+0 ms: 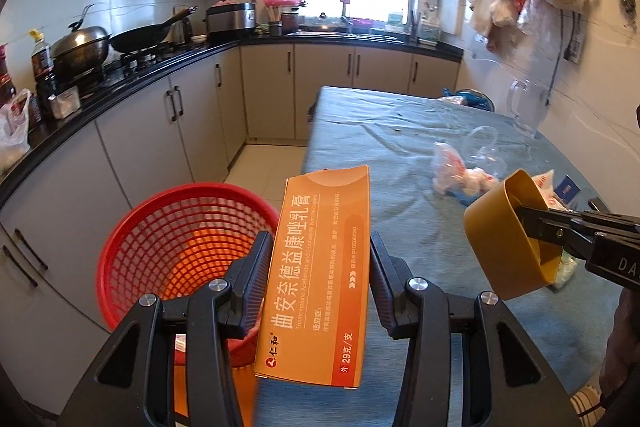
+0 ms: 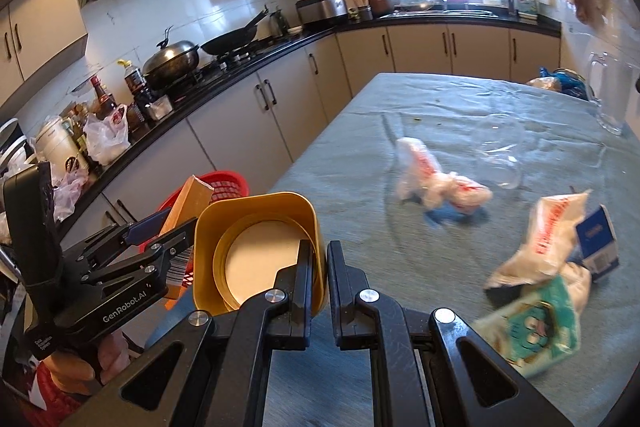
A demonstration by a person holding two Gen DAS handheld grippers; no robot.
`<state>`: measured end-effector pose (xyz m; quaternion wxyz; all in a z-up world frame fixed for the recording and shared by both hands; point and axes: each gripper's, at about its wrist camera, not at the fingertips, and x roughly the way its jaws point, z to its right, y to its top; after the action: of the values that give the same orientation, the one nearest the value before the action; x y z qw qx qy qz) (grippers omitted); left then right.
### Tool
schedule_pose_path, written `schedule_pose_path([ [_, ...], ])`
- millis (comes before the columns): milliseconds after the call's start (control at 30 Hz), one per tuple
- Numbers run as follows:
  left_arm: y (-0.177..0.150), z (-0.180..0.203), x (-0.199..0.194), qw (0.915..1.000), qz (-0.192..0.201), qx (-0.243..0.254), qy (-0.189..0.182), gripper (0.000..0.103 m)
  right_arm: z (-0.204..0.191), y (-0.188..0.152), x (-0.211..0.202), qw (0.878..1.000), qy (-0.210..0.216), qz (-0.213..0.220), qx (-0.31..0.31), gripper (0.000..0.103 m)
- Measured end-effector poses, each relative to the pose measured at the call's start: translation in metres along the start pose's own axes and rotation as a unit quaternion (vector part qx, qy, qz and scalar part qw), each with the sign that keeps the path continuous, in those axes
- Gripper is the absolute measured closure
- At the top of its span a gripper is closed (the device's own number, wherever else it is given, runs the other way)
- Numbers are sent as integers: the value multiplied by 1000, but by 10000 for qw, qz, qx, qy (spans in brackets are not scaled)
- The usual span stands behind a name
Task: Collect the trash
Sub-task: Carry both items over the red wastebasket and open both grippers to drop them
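My left gripper (image 1: 320, 241) is shut on a long orange medicine box (image 1: 320, 267), held upright at the table's left edge. Just left of it and lower stands a red mesh basket (image 1: 180, 227). My right gripper (image 2: 320, 247) is shut on the wall of a yellow cup (image 2: 256, 223), one finger inside and one outside. In the left wrist view that yellow cup (image 1: 504, 235) hangs to the right of the box, over the table. The right wrist view shows the left gripper (image 2: 158, 229), the orange box (image 2: 188, 203) and the red basket (image 2: 224, 183) at left.
The table (image 1: 380, 131) has a blue-grey cloth. On it lie crumpled white bags (image 2: 436, 183), another white bag (image 2: 548, 239), a blue carton (image 2: 598, 239), a green-white packet (image 2: 532, 331), a tipped clear glass (image 2: 500, 155) and a glass pitcher (image 2: 612, 91). A kitchen counter (image 1: 120, 83) runs along the left.
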<state>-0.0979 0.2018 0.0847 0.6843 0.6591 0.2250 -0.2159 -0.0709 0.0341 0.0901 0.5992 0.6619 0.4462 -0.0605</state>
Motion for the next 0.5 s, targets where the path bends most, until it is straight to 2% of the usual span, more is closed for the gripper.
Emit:
schedule_pose_path([
  [500,-6,-83,16,9969,-145,-584,506,58,-53,18,53,9986,268,-336,-306,95],
])
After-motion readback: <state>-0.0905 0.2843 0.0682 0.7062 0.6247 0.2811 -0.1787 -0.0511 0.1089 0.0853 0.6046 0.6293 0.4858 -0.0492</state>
